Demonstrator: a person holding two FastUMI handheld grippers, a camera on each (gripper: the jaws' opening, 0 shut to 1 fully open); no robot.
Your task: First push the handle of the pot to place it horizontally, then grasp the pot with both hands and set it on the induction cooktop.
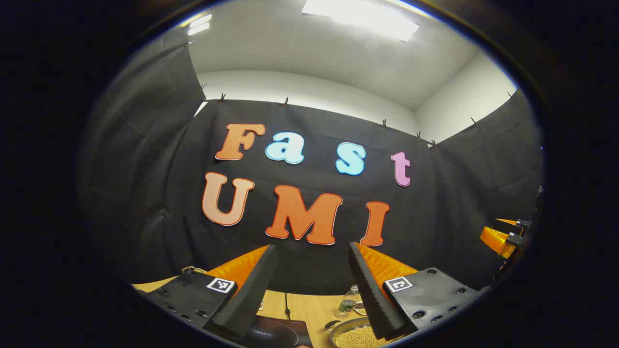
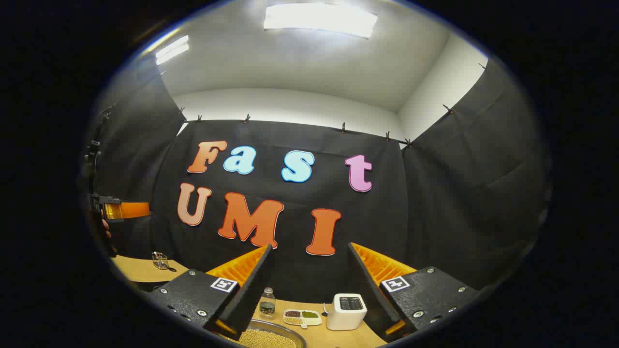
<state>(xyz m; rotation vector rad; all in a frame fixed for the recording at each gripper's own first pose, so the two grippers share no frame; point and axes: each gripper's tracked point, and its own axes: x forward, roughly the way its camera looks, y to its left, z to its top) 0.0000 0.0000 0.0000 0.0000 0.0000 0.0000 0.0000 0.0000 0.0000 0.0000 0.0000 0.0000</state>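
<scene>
The pot point(image 1: 355, 337) is a metal one with pale round beans in it, low in the left gripper view beside my right finger. To its left lies the black induction cooktop point(image 1: 278, 333) on the wooden table point(image 1: 309, 309). My left gripper point(image 1: 312, 247) is held above the table, open and holding nothing. In the right gripper view the pot point(image 2: 271, 337) sits at the bottom edge between the fingers. My right gripper point(image 2: 309, 246) is also open, holding nothing and raised. The pot's handle is too cut off to make out.
Behind the pot stand a water bottle point(image 2: 267, 303), a divided dish point(image 2: 302, 316) of grains and a white toaster point(image 2: 346, 311). A small clear container point(image 2: 159, 260) sits on a table at the far left. The black booth wall closes the back.
</scene>
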